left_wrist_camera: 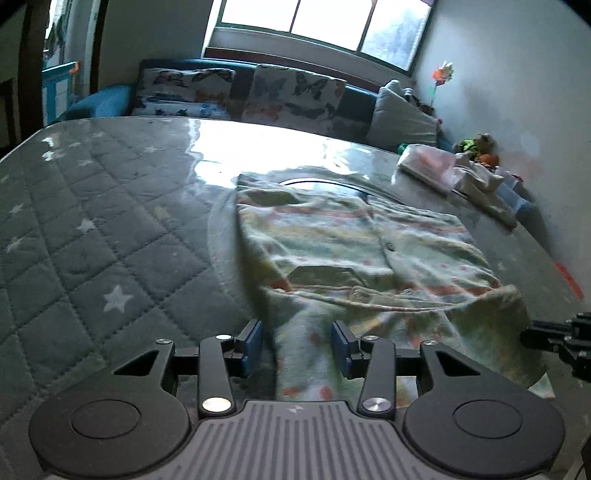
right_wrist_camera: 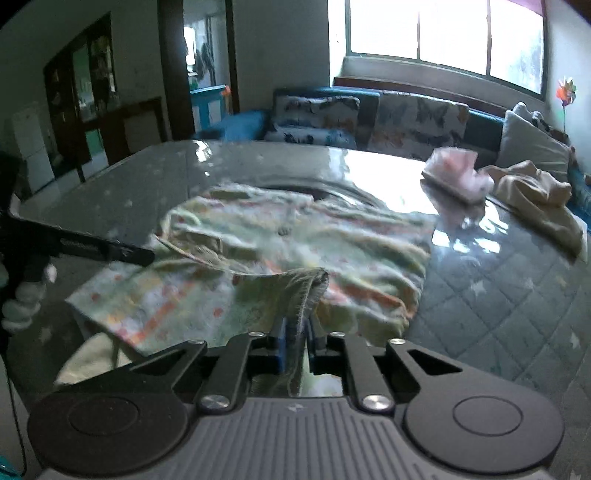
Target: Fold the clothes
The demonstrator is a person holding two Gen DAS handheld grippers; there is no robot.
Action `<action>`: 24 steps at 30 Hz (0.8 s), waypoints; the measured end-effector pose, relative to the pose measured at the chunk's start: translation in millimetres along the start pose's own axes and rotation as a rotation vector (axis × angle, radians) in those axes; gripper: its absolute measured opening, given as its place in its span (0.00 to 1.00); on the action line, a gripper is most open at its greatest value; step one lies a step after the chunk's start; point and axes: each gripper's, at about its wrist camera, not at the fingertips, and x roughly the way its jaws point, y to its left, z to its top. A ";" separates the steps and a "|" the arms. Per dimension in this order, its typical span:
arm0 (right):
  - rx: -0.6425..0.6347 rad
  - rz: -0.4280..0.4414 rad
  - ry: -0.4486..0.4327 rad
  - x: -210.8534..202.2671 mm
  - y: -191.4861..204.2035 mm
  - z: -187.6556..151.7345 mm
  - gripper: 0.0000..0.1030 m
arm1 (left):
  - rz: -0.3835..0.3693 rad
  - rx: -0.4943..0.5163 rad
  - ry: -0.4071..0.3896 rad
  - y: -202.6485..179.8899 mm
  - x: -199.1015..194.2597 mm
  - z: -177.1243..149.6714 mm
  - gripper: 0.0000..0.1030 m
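Daylight from a wide three-pane window (right_wrist_camera: 447,33) fell across a living room, where a dark blue sofa (right_wrist_camera: 325,96) with butterfly-print cushions (left_wrist_camera: 295,98) ran beneath the sill. Nearer the cameras stood a large table covered in grey quilted cloth with white stars under a glossy clear sheet (left_wrist_camera: 92,221), which threw back a bright glare near its far edge.

Spread over the middle of that table lay a pale green fleece garment printed with orange and pastel stripes and dots (left_wrist_camera: 369,243), mostly flat but rumpled, its near part bunched and lifted toward both cameras. Well apart from it, toward the table's far right corner, sat a crumpled cream cloth (right_wrist_camera: 535,192) and just beside that a pink and white bundle (right_wrist_camera: 458,170).

The left gripper (left_wrist_camera: 297,349) was released, its blue-padded fingers standing wide apart with a strip of the garment running between them and touching neither pad that could be seen. The right gripper (right_wrist_camera: 296,341) was clenched on a gathered fold of the same garment, the frayed edge pinched between its blue pads and rising from them in a ridge. Against the right-hand wall a small multicoloured pinwheel (left_wrist_camera: 443,74) stood upright.
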 end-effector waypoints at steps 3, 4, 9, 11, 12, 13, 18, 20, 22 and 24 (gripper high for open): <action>0.003 0.002 -0.027 -3.1 -1.3 3.0 0.11 | -0.002 0.005 -0.034 -3.6 -8.8 3.9 0.41; 0.000 0.005 -0.037 -4.3 -1.2 5.0 0.13 | -0.008 0.009 -0.048 -5.9 -11.6 6.0 0.38; -0.029 0.033 -0.039 5.6 4.6 5.6 0.17 | -0.065 0.069 -0.060 -25.6 -5.6 12.1 0.31; -0.042 0.036 -0.016 15.4 8.1 2.2 0.21 | -0.067 0.096 -0.042 -30.4 4.2 11.3 0.31; -0.043 0.035 -0.009 19.3 8.3 0.5 0.21 | -0.058 0.107 -0.031 -31.5 9.7 10.6 0.31; -0.044 0.036 -0.001 23.6 8.3 -1.2 0.23 | -0.050 0.107 -0.023 -28.9 14.1 9.1 0.31; -0.067 0.040 0.017 31.2 7.7 -8.1 0.27 | -0.030 0.116 -0.021 -22.7 18.0 3.9 0.27; -0.085 0.038 0.009 25.9 10.6 -6.0 0.33 | -0.033 0.120 -0.027 -26.0 10.8 3.5 0.27; -0.090 0.044 -0.005 20.9 12.7 -4.2 0.42 | -0.066 0.131 -0.038 -32.6 0.8 1.5 0.27; -0.098 0.055 -0.014 16.6 17.5 -4.8 0.43 | -0.103 0.156 -0.035 -42.3 -7.1 -4.2 0.29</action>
